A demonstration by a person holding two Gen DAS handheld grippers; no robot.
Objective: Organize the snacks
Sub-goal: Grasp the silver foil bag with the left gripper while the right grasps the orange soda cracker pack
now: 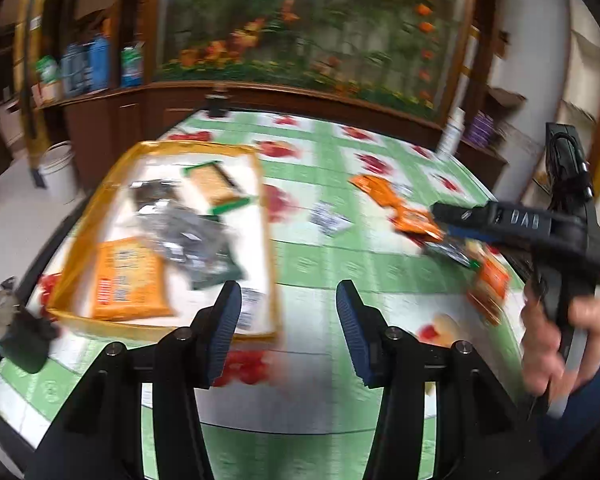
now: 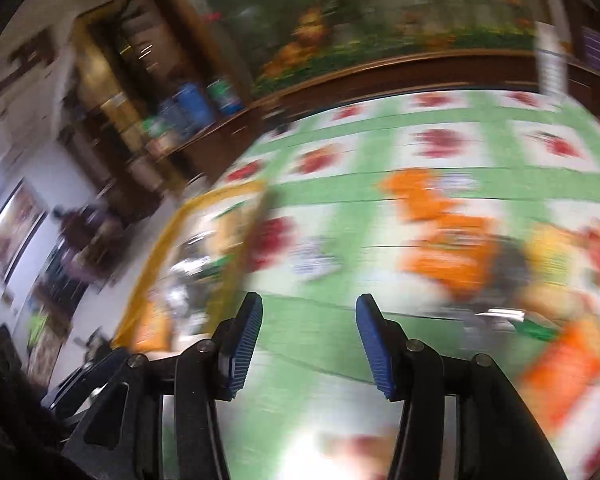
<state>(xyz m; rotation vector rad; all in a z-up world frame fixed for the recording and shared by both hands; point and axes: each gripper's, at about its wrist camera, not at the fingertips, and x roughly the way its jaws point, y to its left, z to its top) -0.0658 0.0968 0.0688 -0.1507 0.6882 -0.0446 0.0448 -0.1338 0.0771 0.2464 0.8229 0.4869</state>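
Even indoor light, heavy motion blur in the right wrist view

Left wrist view is moderately smeared, the tongs' blue pads (image 1: 225,328) sharpest; a glossy white sheen lies on the table (image 2: 328,392) just ahead of the right tongs (image 2: 308,344). Fisheye bending and dark corners frame both.

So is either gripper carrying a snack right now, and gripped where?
No. The left gripper and the right gripper both stand open with nothing between the pads. The snack packets lie in the yellow tray or loose on the tablecloth.

"DAB" in pale letters on the right gripper (image 1: 440,212) body, snack packet print too blurred to read, nothing legible in right wrist view
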